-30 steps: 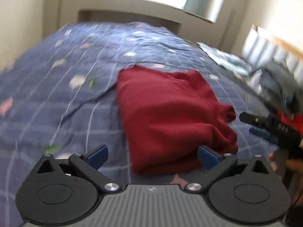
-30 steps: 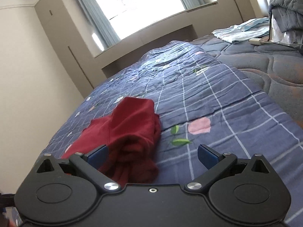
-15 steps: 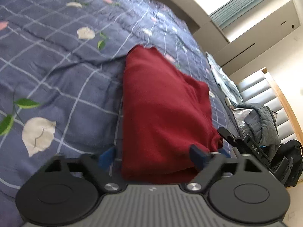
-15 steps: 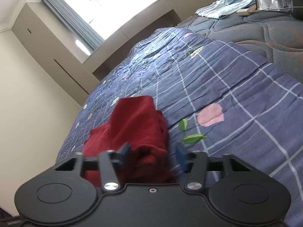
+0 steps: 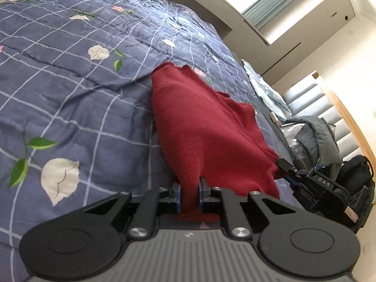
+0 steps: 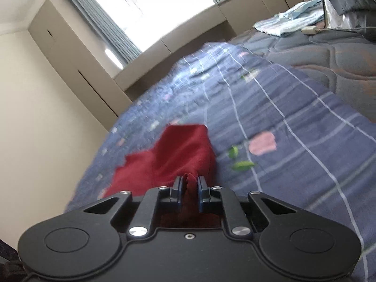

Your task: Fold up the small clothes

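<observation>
A dark red knit garment (image 5: 199, 122) lies folded on the blue checked quilt (image 5: 70, 75). My left gripper (image 5: 189, 193) has its jaws closing on the garment's near edge, and a pinched ridge of red cloth is pressed between the blue pads. At the right of the left wrist view, my right gripper (image 5: 283, 166) grips the garment's other near corner. In the right wrist view the red garment (image 6: 174, 155) bunches up into my right gripper (image 6: 189, 188), whose jaws are closing with a fold of cloth squeezed between them.
The quilt (image 6: 282, 108) covers a grey mattress (image 6: 329, 54). Light blue folded clothes (image 6: 291, 21) lie at the mattress's far end. A grey jacket (image 5: 315, 136) and a black bag (image 5: 354, 174) sit beside a padded headboard (image 5: 312, 103). Window and cabinets stand beyond.
Both grippers went from wide open to closed on the red garment's near edge. The left one moved in closer and rolled. The cloth now rises in pinched folds.
</observation>
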### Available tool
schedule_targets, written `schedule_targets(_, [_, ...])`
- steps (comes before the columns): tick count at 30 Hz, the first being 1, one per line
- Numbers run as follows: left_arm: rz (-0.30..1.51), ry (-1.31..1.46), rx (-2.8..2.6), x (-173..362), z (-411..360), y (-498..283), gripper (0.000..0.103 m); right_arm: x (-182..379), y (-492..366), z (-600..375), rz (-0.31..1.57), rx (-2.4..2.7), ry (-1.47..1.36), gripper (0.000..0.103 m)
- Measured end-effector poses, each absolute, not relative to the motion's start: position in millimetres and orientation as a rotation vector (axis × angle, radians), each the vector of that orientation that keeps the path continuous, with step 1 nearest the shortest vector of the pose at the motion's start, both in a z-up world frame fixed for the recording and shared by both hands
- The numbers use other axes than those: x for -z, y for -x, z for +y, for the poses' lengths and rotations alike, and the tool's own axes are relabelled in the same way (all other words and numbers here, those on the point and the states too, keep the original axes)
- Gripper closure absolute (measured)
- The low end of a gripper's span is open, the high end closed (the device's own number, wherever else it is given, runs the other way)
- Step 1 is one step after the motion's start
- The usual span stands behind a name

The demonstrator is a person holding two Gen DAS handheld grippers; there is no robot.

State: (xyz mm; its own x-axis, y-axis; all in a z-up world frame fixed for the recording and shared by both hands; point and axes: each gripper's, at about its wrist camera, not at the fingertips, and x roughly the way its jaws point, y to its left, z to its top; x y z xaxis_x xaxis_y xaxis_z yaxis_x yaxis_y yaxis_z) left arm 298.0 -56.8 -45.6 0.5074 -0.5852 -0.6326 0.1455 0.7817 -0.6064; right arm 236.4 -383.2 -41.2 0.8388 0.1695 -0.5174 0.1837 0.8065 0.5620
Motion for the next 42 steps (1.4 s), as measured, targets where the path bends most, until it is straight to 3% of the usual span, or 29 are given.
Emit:
schedule_targets(4, [0.947,0.510,0.460,57.5,-56.3,-294.0,0.089,54.9,-233.7,-380.3,0.595,0.018,-0.633,0.087])
schedule_targets(8, [0.938,0.467,0.456,51.9,-59.5,-290.2,0.076,44.0,-228.9,-371.9,0.561,0.050,-0.547,0.063])
schedule_targets(9, [0.934,0.452,0.447,49.5,-60.1,-288.6,0.064,39.6,-226.6,-367.1,0.545,0.057,-0.502,0.060])
schedule_targets(10, [0.931,0.437,0.436,47.3,-60.4,-287.9,0.050,36.1,-224.8,-362.5,0.532,0.060,-0.460,0.049])
schedule_targets(11, [0.922,0.422,0.425,44.6,-60.2,-286.0,0.045,31.7,-221.6,-355.3,0.518,0.061,-0.410,0.036])
schedule_targets(13, [0.898,0.402,0.403,38.9,-59.2,-281.1,0.029,26.0,-216.6,-343.4,0.499,0.038,-0.345,0.024])
schedule_targets(16, [0.867,0.415,0.360,33.1,-56.1,-276.4,0.011,21.9,-209.9,-317.9,0.480,-0.018,-0.237,0.014])
schedule_targets(23, [0.923,0.388,0.226,44.9,-58.1,-275.6,0.008,50.9,-201.9,-298.3,0.580,0.106,-0.030,0.013])
schedule_targets(27, [0.926,0.328,0.216,53.4,-62.3,-266.8,0.007,68.5,-195.2,-307.2,0.615,0.127,-0.056,0.011])
schedule_targets(30, [0.921,0.294,0.216,52.1,-66.1,-262.9,0.006,66.9,-191.9,-311.4,0.601,0.117,-0.076,0.010])
schedule_targets(33, [0.923,0.266,0.212,48.2,-68.7,-262.3,0.004,58.1,-181.9,-319.1,0.545,0.075,-0.128,0.001])
schedule_targets(42, [0.870,0.189,0.182,29.0,-73.9,-266.9,0.001,35.8,-200.9,-341.1,0.444,0.065,-0.193,0.001])
